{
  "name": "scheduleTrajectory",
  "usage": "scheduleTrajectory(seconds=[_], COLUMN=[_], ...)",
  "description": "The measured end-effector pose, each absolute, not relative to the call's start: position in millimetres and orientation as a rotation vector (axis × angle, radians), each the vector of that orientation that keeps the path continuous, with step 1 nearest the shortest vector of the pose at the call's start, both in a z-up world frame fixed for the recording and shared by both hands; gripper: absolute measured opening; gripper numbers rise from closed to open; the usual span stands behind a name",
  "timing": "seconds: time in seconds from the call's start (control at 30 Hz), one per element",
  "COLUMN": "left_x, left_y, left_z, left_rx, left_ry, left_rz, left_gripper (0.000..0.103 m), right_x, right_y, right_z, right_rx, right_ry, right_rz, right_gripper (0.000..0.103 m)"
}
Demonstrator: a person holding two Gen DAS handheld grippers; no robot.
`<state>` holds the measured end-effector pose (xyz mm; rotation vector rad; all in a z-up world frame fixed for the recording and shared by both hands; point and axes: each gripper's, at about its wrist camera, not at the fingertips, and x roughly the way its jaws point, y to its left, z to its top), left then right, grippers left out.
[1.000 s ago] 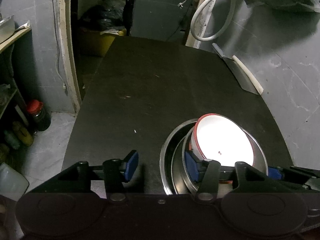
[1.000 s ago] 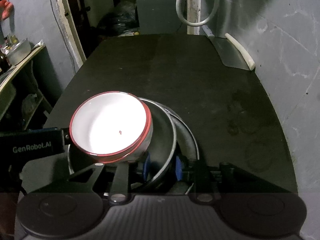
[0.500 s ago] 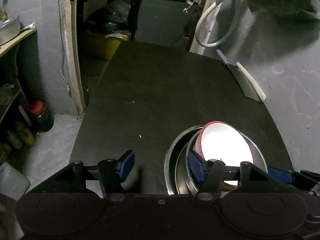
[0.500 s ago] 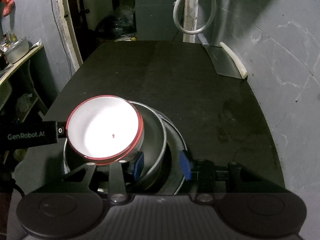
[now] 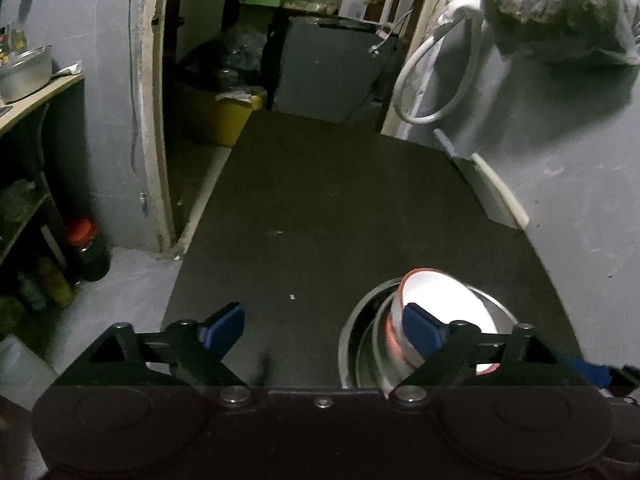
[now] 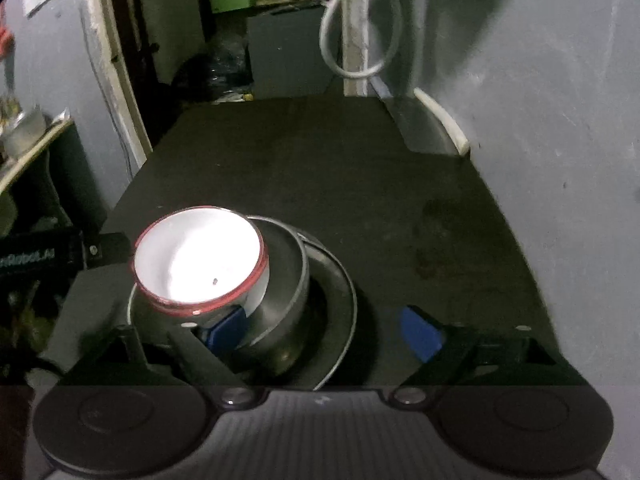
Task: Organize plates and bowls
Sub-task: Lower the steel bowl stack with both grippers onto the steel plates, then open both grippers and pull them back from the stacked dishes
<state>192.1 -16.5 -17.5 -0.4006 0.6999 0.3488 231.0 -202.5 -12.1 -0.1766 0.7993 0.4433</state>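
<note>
Right wrist view, listed by size. Counter (image 6: pixel 320 184): black, bare across most of its top, running along a grey wall (image 6: pixel 560 120). Cleaver (image 6: pixel 424 128): flat at the counter's far right edge against the wall, pale handle (image 6: pixel 442 118) on its wall side. Hose (image 6: pixel 360 32): white loop hanging beyond the counter's far end. Plate (image 6: pixel 340 300): steel, at the near left of the counter, bottom of the stack. Steel bowl (image 6: pixel 288 280): sitting in the plate. White bowl (image 6: pixel 200 256): red rim, nested in the steel bowl, tilted toward the left; one small dark speck inside. My right gripper (image 6: pixel 324 334): fingers spread wide and holding nothing; the left blue pad (image 6: pixel 224 330) shows in front of the steel bowl's near wall, whether touching I cannot tell, the right pad (image 6: pixel 420 336) is clear of the plate over bare counter. Writing: white lettering on the other gripper's black body at the left edge, blurred, ending "Robot.AI".

Left wrist view: my left gripper (image 5: pixel 324 328) is also spread and empty, to the left of the stack; its right pad (image 5: pixel 420 328) overlaps the white bowl (image 5: pixel 440 300), contact unclear. Jar (image 5: pixel 86 248), red lid, on the floor at left.
</note>
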Motion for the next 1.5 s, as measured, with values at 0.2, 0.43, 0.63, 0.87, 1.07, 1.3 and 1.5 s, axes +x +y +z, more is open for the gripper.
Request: scheduleTrajectory(seconds=[0.2, 0.43, 0.63, 0.87, 1.07, 1.3, 1.5], left_x=[192.0, 189.7, 184.0, 177.5, 168.5, 151.7, 129.2], left_y=[-24.6, -31.8, -33.6, -34.3, -31.0, -21.9, -5.9], left_z=[-10.7, -7.2, -3.5, -1.0, 2.4, 4.6, 10.1], left_rx=[-0.384, -0.373, -0.381, -0.385, -0.385, -0.359, -0.300], left_ry=[0.673, 0.658, 0.636, 0.616, 0.605, 0.599, 0.586], left_rz=[0.311, 0.265, 0.243, 0.232, 0.230, 0.201, 0.130], left_gripper=[0.095, 0.096, 0.098, 0.102, 0.102, 0.102, 0.102], right_x=[225.8, 218.3, 211.9, 205.3, 193.4, 171.6, 145.7], right_y=[-210.0, -220.0, -227.7, -235.7, -237.1, -235.4, -225.6], right_z=[-7.0, -6.2, -2.1, 2.2, 7.1, 17.1, 25.7], right_rx=[-0.161, -0.136, -0.107, -0.067, -0.052, -0.019, 0.023], right_ry=[0.776, 0.763, 0.730, 0.703, 0.673, 0.628, 0.578], right_rz=[0.429, 0.386, 0.360, 0.340, 0.335, 0.300, 0.245], right_gripper=[0.098, 0.100, 0.103, 0.103, 0.103, 0.103, 0.103])
